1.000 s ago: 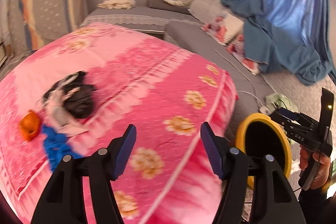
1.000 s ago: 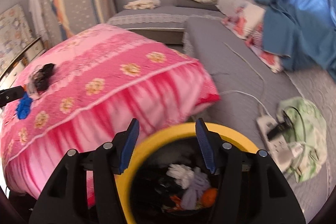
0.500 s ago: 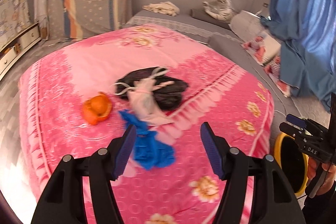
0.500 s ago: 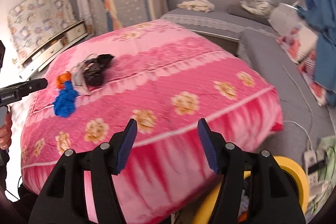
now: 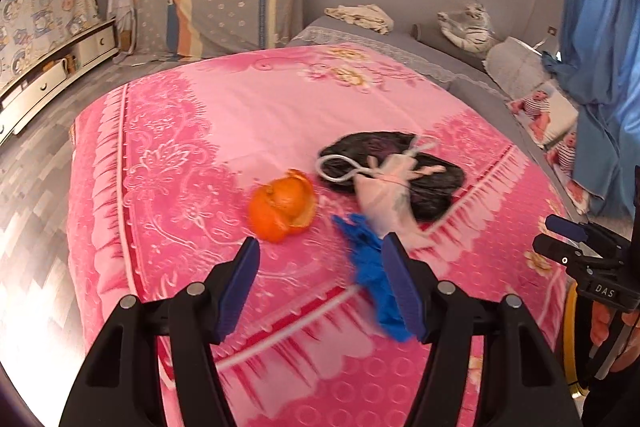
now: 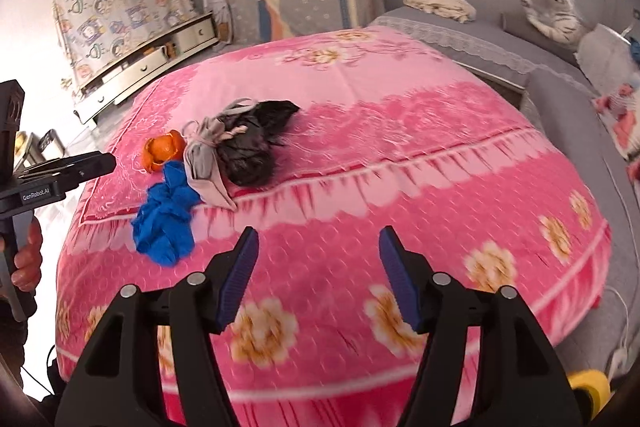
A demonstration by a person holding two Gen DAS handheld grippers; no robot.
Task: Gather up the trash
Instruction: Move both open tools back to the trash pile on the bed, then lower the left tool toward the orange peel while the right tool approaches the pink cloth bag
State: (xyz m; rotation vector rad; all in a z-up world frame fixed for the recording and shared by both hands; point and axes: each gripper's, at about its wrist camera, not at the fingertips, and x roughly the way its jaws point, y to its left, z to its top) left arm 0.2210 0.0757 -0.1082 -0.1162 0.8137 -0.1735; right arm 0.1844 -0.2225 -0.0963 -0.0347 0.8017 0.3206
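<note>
The trash lay in one cluster on the bed (image 5: pixel 224 131), which was covered by a pink floral quilt. The cluster sat toward the bed's left side, back from the near edge.

Cluster contents:
- An orange peel (image 5: pixel 282 207), curled open, lay at the end of the cluster closest to the bed's left edge, apart from the other items in the left wrist view.
- A crumpled blue glove (image 6: pixel 166 213) lay nearest the bed's near edge.
- A pale cloth pouch (image 6: pixel 206 157) with a drawstring lay across a black plastic bag (image 6: pixel 256 143), touching it. The blue glove touched the pouch at its lower end.

Left gripper (image 5: pixel 320 279): the jaws stood wide with nothing between the pads. It hung above the quilt. In its own view the orange peel appeared just beyond the left fingertip, and the blue glove ran partly behind the right finger. Contact between finger and glove could not be determined.

Right gripper (image 6: pixel 318 271): the jaws were opening and held nothing. It was above bare quilt near the bed's near edge, well apart from the cluster.

A yellow bin (image 6: pixel 590 385) rim showed beyond the bed's near right corner. Each view was motion-blurred along the quilt.
</note>
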